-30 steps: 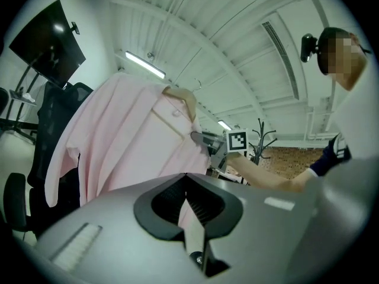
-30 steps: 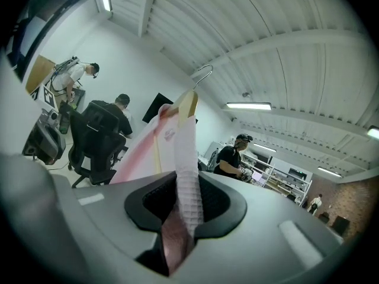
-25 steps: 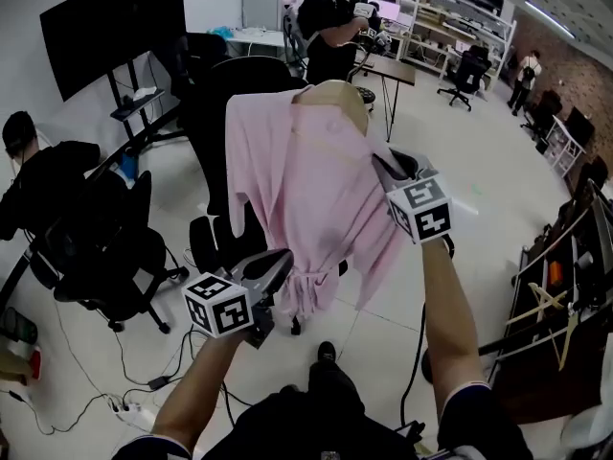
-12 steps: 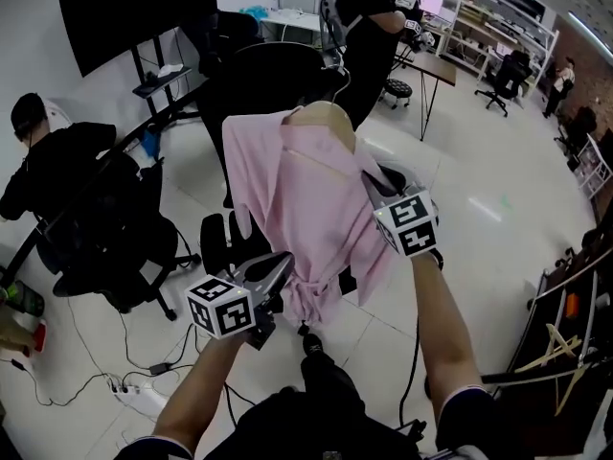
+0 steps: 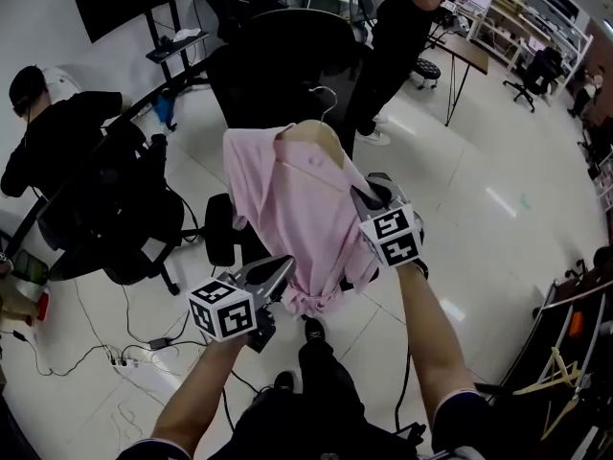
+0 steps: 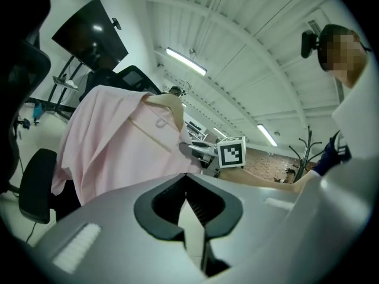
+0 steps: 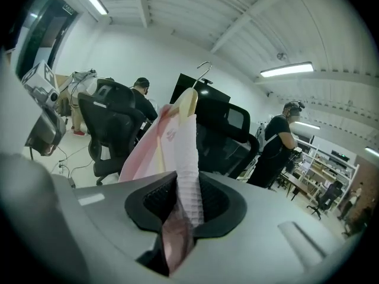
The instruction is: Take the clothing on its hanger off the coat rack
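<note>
A pink garment hangs on a pale wooden hanger, whose wire hook is in free air, on no rack. My right gripper grips the garment's shoulder fabric; its jaws are closing, with a fold of pink cloth pinched between them. The hanger rises just beyond the jaws. My left gripper hovers by the garment's lower hem, jaws together and empty. In the left gripper view the garment hangs just ahead of them, untouched.
A black office chair stands right behind the garment, another at the left with a seated person. A person stands at the back. Cables and a power strip lie on the floor. Spare hangers sit at the right.
The head view has swung, so the chairs and people behind look nearer. The garment and my right gripper have drifted slightly left and down in the view. The left gripper has stayed in place.
</note>
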Action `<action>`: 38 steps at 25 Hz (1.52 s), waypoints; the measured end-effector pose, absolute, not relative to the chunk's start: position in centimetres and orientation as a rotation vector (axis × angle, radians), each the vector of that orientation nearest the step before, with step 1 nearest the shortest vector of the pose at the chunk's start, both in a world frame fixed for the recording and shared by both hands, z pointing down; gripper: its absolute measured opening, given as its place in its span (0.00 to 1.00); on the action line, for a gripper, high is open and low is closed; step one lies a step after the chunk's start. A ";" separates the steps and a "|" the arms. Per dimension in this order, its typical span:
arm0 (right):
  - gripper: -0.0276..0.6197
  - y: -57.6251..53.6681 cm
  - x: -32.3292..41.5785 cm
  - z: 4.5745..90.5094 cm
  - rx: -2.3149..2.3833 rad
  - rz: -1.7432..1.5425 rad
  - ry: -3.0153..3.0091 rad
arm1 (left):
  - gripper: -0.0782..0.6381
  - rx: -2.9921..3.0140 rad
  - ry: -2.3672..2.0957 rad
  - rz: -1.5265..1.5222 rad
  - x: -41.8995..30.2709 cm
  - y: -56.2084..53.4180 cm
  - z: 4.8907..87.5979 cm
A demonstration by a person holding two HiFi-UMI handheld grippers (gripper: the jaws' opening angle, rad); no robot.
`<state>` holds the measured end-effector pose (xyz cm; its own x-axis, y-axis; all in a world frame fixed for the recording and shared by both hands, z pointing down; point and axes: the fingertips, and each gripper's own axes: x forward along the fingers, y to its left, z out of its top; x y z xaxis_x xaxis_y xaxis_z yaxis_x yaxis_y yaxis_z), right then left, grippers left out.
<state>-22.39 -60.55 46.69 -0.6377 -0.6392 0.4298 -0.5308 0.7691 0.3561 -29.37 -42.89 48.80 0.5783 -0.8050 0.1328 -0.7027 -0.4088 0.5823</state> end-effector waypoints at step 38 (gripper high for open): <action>0.14 -65.3 -27.6 77.3 0.612 0.228 -2.216 | 0.12 1.902 -1.270 -0.173 -32.1 -46.8 62.0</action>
<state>-27.60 -65.26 77.28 -0.5567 -0.3525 0.7522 -0.4981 0.8663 0.0374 -32.06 -46.84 61.96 0.4808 -0.8196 0.3115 -0.7064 -0.1516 0.6914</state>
